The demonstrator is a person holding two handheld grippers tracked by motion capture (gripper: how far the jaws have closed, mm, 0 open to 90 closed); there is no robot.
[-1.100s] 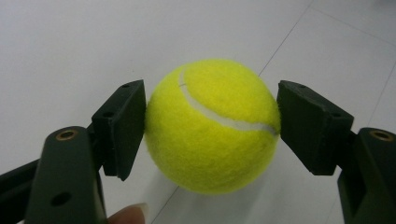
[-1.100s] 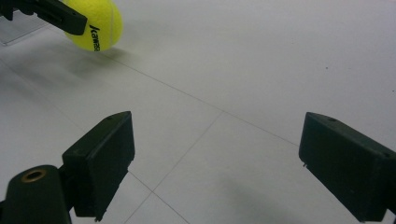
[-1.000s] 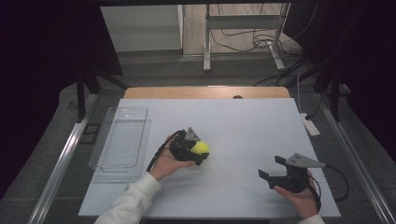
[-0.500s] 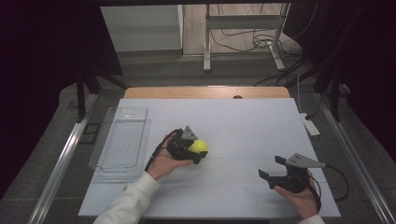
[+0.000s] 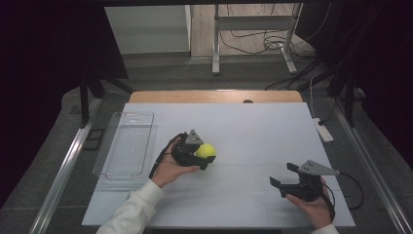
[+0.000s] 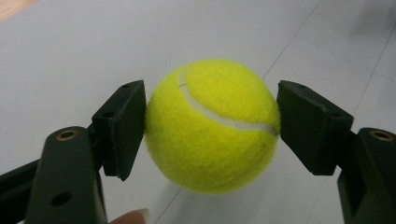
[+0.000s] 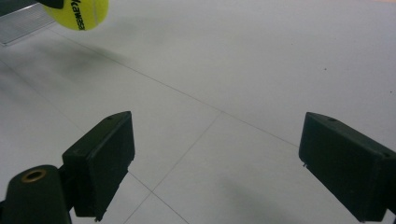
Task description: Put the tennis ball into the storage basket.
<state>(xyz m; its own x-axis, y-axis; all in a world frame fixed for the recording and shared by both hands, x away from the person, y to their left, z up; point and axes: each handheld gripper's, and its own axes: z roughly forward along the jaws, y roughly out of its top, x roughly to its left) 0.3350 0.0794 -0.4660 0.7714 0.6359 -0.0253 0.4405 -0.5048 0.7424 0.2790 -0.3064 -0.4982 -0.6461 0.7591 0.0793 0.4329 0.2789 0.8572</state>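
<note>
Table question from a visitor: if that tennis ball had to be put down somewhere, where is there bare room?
Plenty. The white table lies bare between the left gripper, shut on the tennis ball, and the open right gripper; the far half toward the wooden edge is bare too. The clear tray at the left is empty. Only the spots at the two hands are crowded.
</note>
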